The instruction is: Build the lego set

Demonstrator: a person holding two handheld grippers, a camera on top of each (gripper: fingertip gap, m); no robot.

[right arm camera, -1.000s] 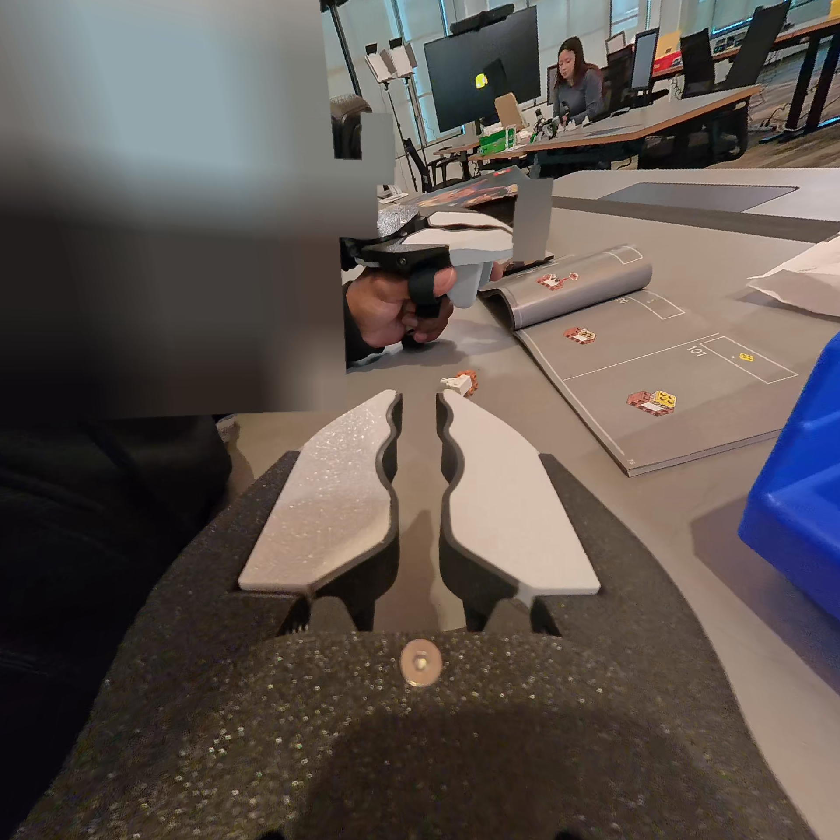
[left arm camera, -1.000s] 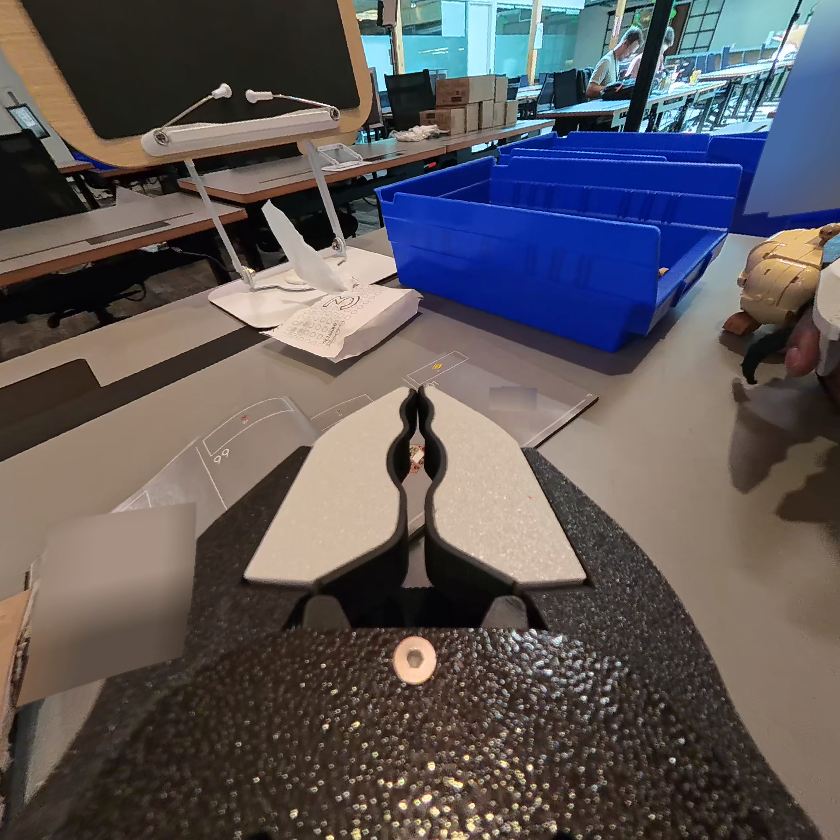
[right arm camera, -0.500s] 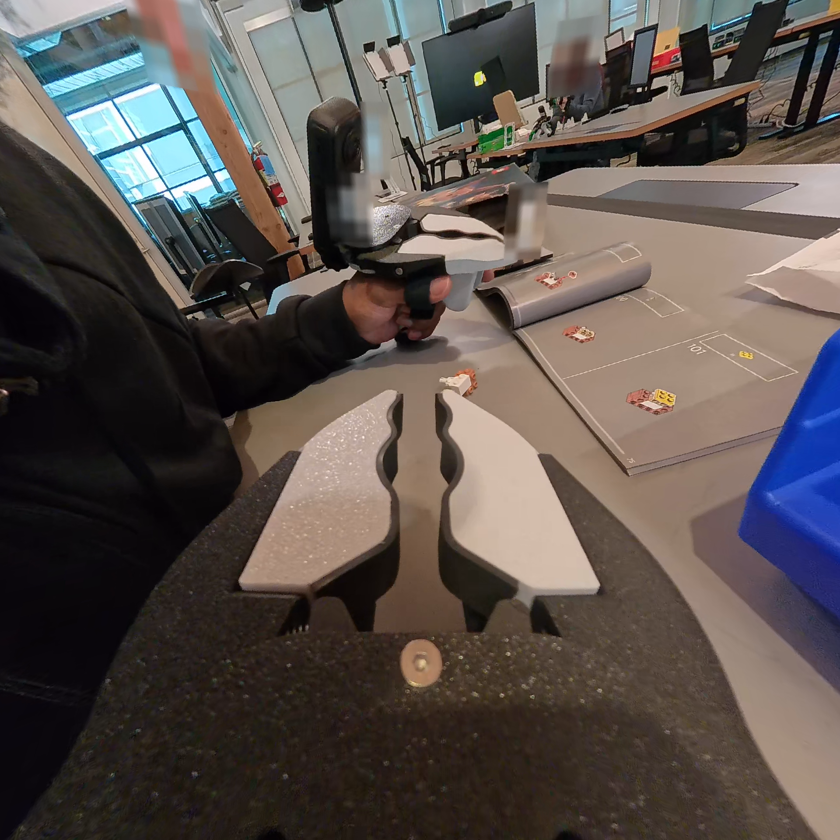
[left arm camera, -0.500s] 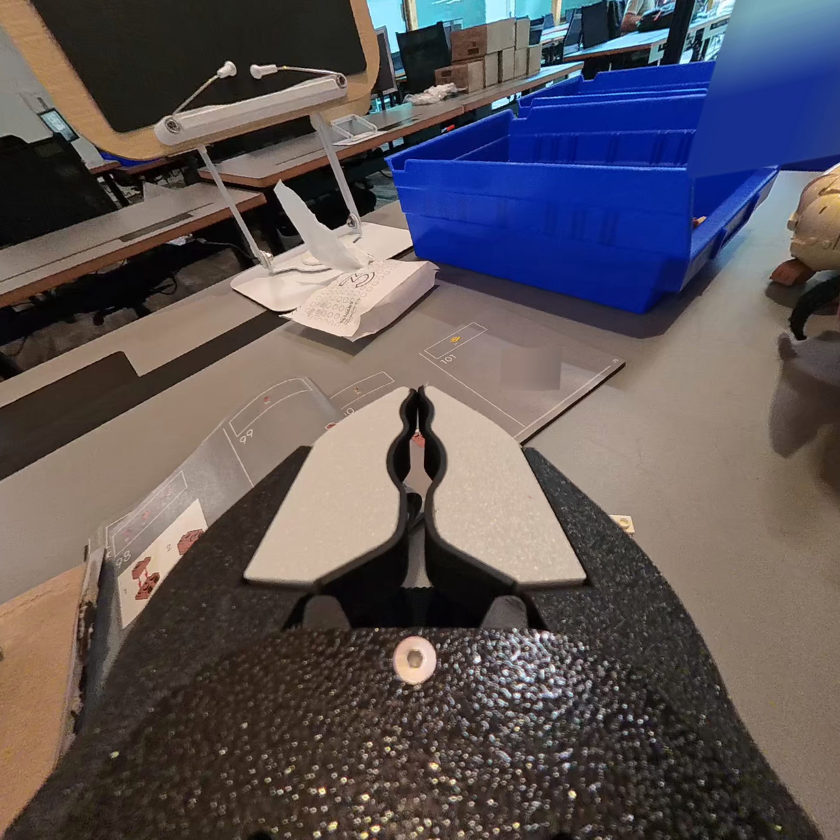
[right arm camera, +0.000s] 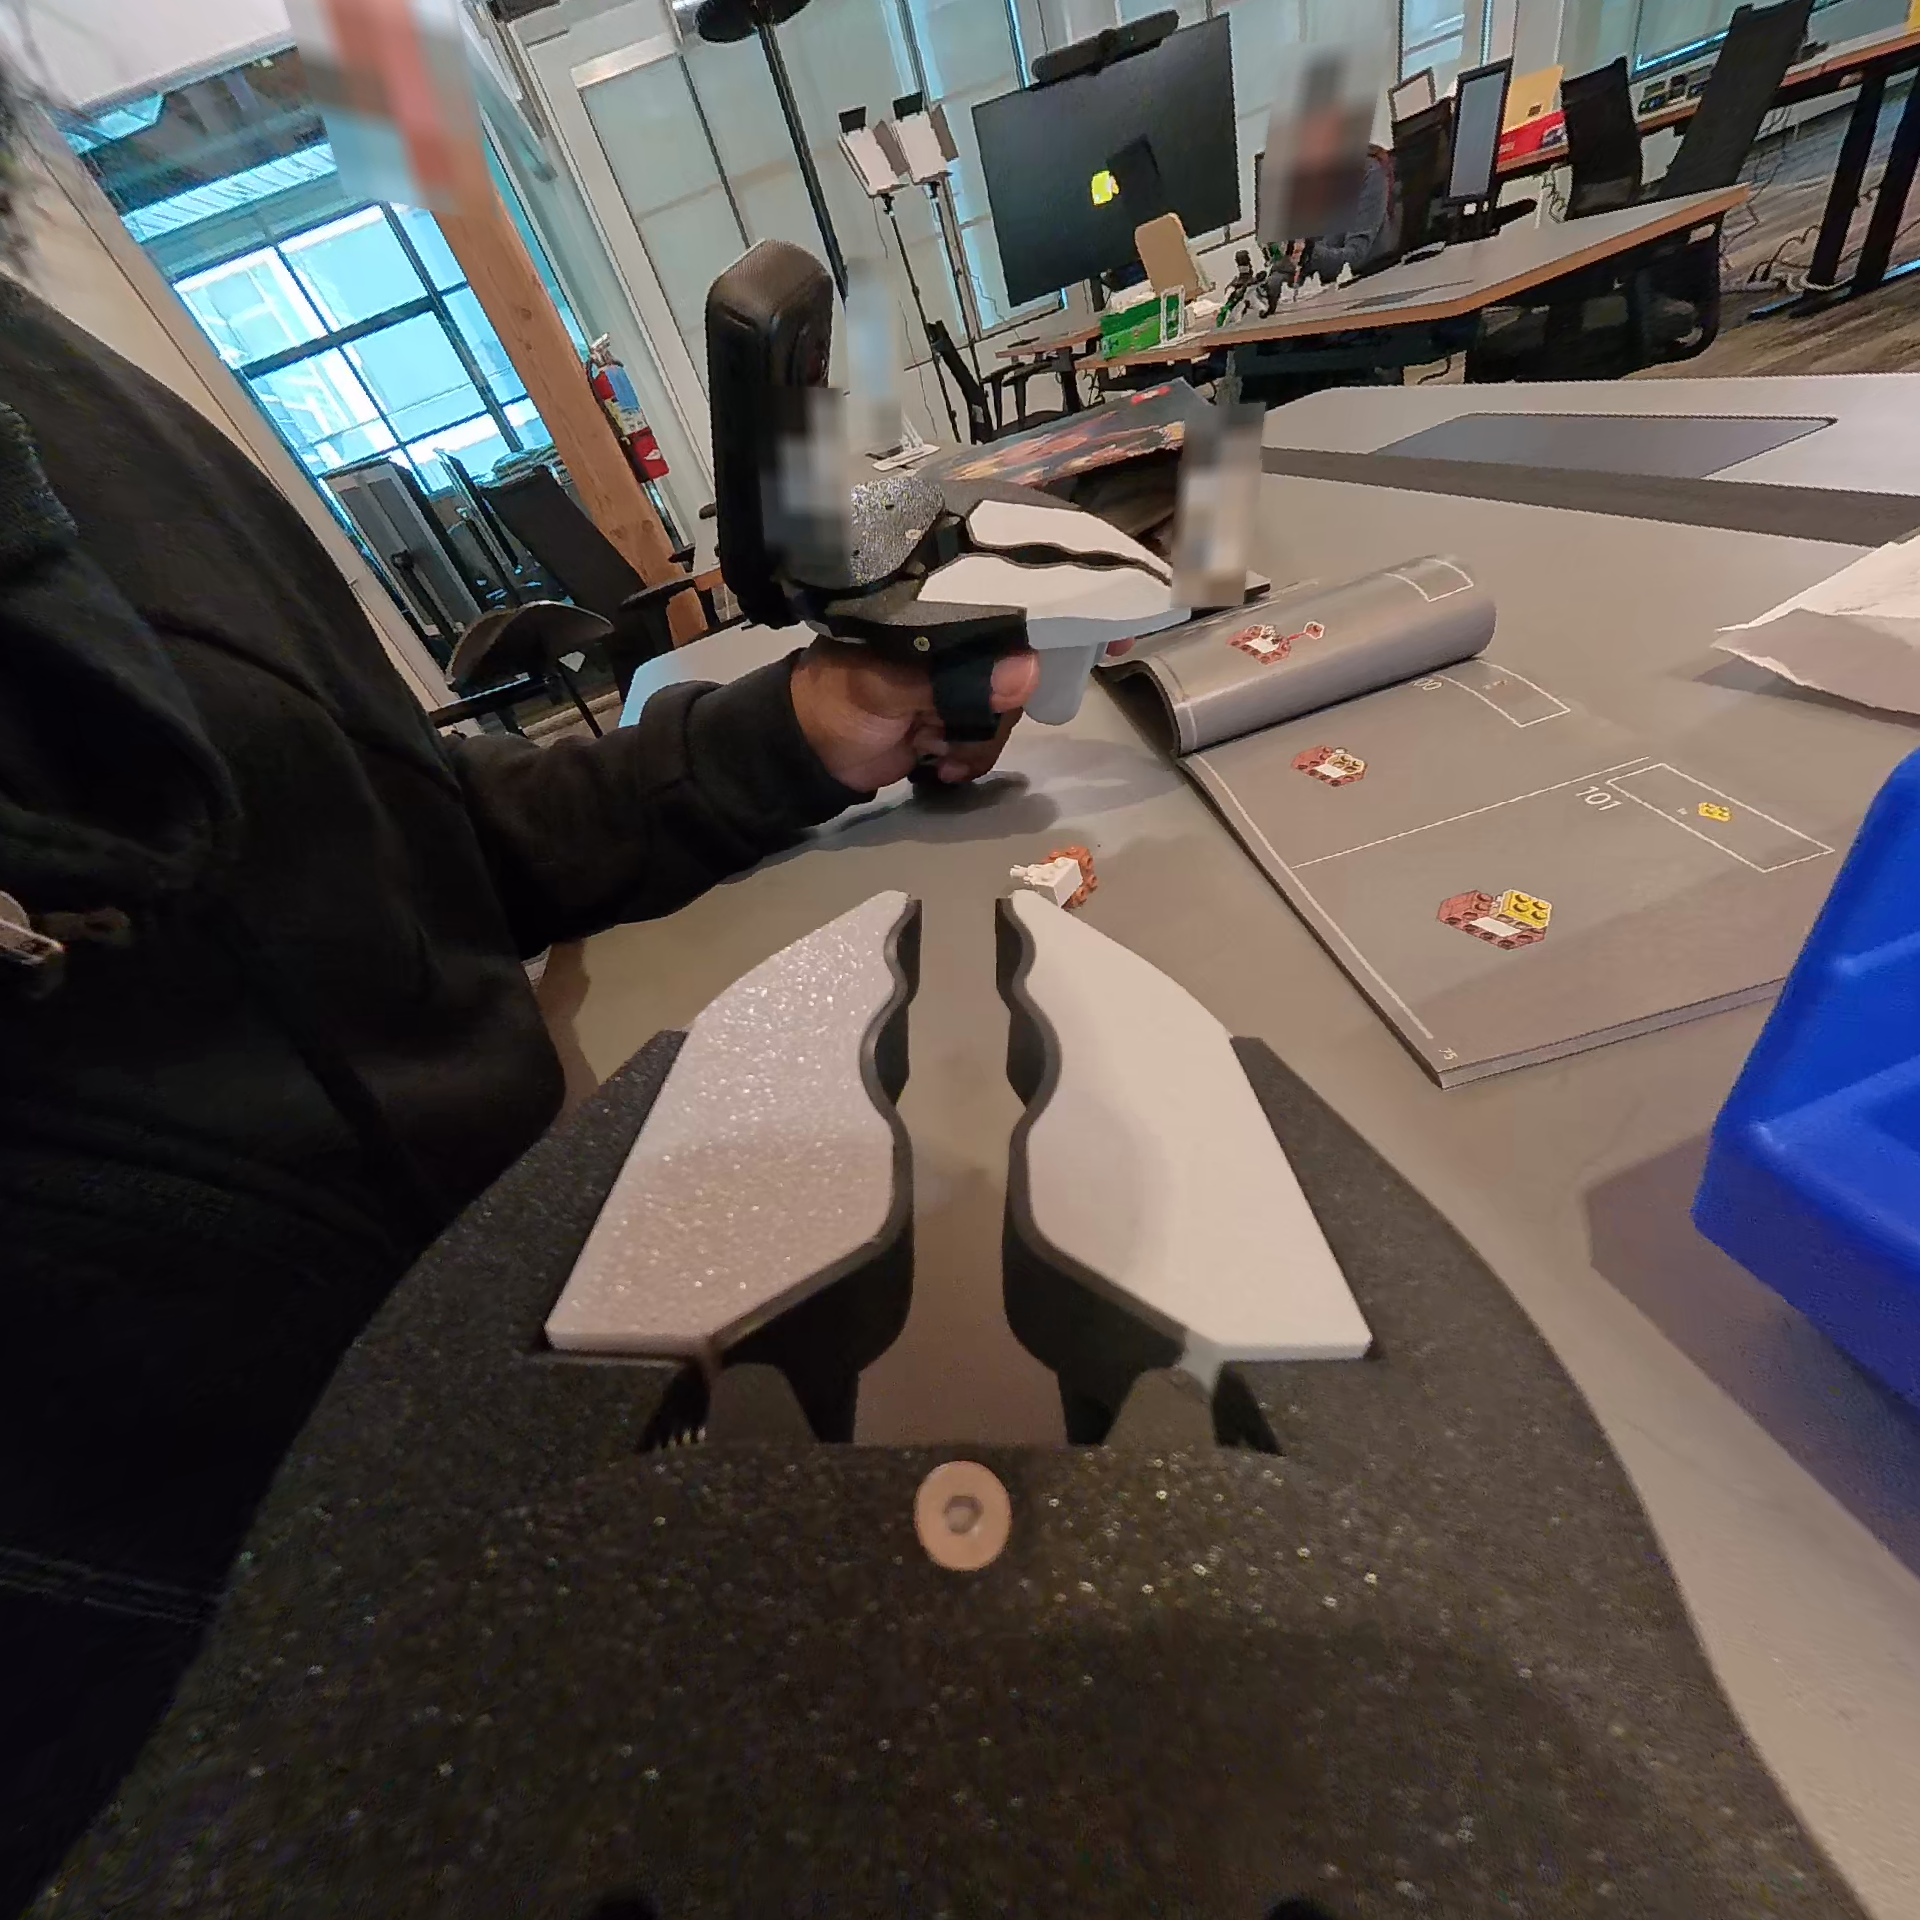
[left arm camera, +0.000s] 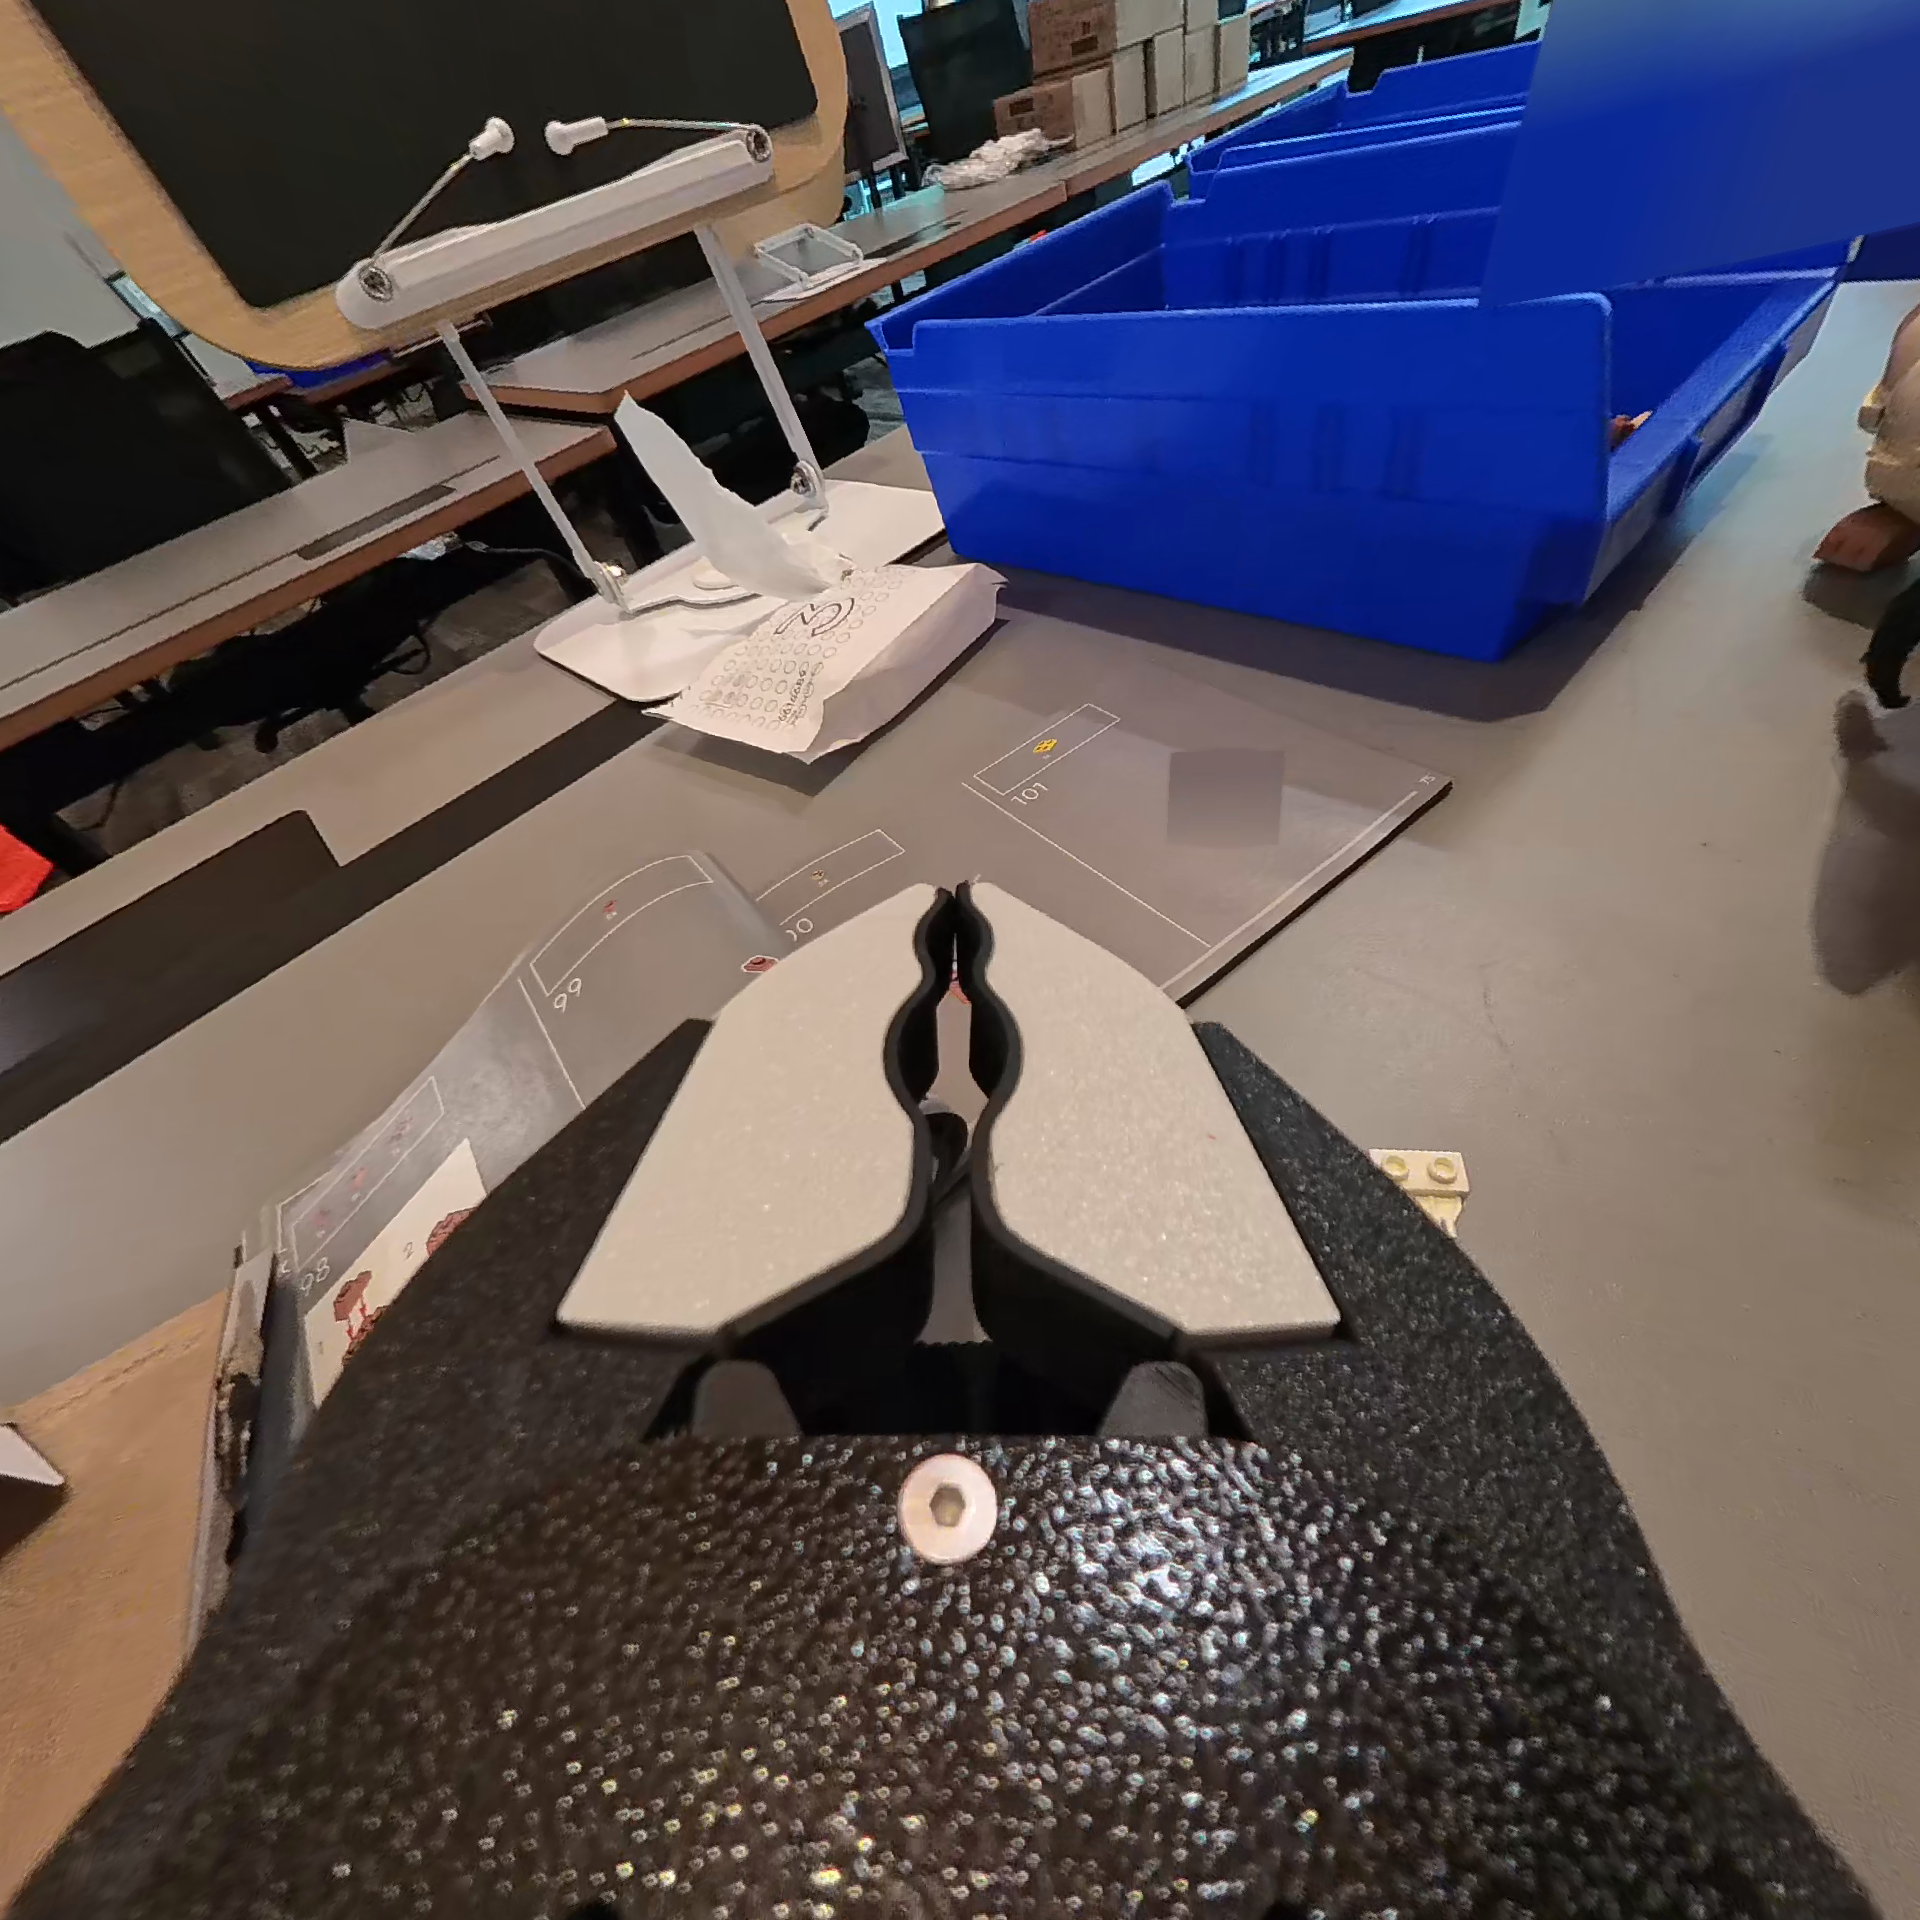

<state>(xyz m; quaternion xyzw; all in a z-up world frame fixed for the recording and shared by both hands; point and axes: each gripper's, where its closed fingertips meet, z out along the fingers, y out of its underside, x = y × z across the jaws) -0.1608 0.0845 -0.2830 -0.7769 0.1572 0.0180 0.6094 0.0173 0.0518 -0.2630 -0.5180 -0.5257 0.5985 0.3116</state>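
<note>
My left gripper is shut, its fingertips touching with nothing visible between them. It hovers over the left page of an open grey instruction booklet. A small cream brick lies on the table just to its right. In the right wrist view a hand holds the left gripper above the curled page of the booklet. My right gripper is open by a narrow gap and empty, low over the grey table. A small white and brown brick assembly lies just beyond its right fingertip.
A row of blue bins stands behind the booklet, and one bin is close on the right. A white paper bag and a white stand sit at the table's far edge. A tan toy is at far right. A dark sleeve fills the left. Left tips to right tips: about 20 cm. The left gripper is farther from the tan toy, some 30 cm, than the right, some 15 cm.
The left gripper has shifted, so more of the booklet and the cream brick come into its view. It stays shut. The right gripper has not moved and stays open.
</note>
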